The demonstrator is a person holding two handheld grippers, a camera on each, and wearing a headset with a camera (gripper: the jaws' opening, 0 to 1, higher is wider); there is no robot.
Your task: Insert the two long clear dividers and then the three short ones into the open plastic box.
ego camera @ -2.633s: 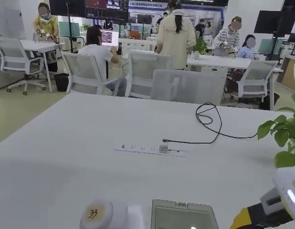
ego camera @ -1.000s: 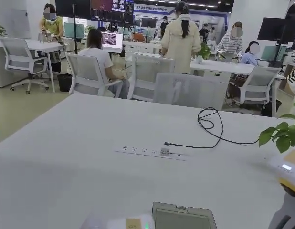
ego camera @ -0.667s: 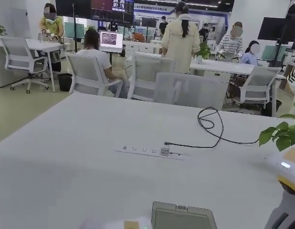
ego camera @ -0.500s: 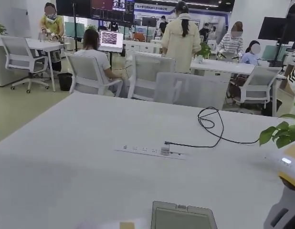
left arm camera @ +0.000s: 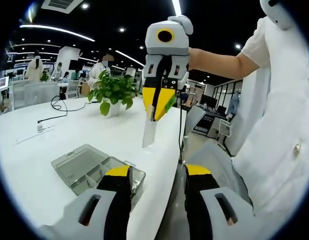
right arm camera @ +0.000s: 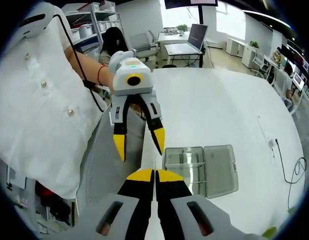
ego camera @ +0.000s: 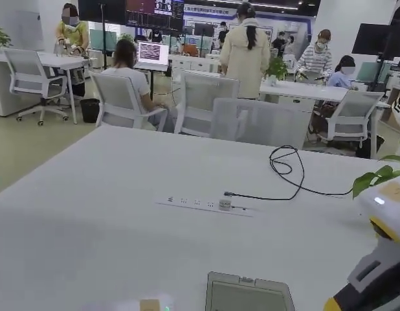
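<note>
The open clear plastic box [left arm camera: 97,167] lies near the table's edge, its lid [left arm camera: 74,164] folded flat beside the tray. In the right gripper view the tray [right arm camera: 183,165] sits next to the lid [right arm camera: 219,170]. In the left gripper view my right gripper [left arm camera: 157,112] hangs above the table edge, shut on a small clear divider [left arm camera: 149,134] that points down. My left gripper [left arm camera: 157,172] is open and holds nothing; it faces the right gripper from a short way off. From the right gripper [right arm camera: 154,172], the left gripper [right arm camera: 139,142] shows with its jaws spread.
A white power strip [ego camera: 203,204] with a black cable [ego camera: 284,175] lies mid-table. A potted plant [left arm camera: 112,92] stands at the table's right side. The lid [ego camera: 250,295] shows at the head view's bottom edge. Chairs and people fill the room behind.
The left gripper's top has sunk out of the head view's bottom edge. The right gripper has shifted at the right edge, showing more of its body. The box has not moved.
</note>
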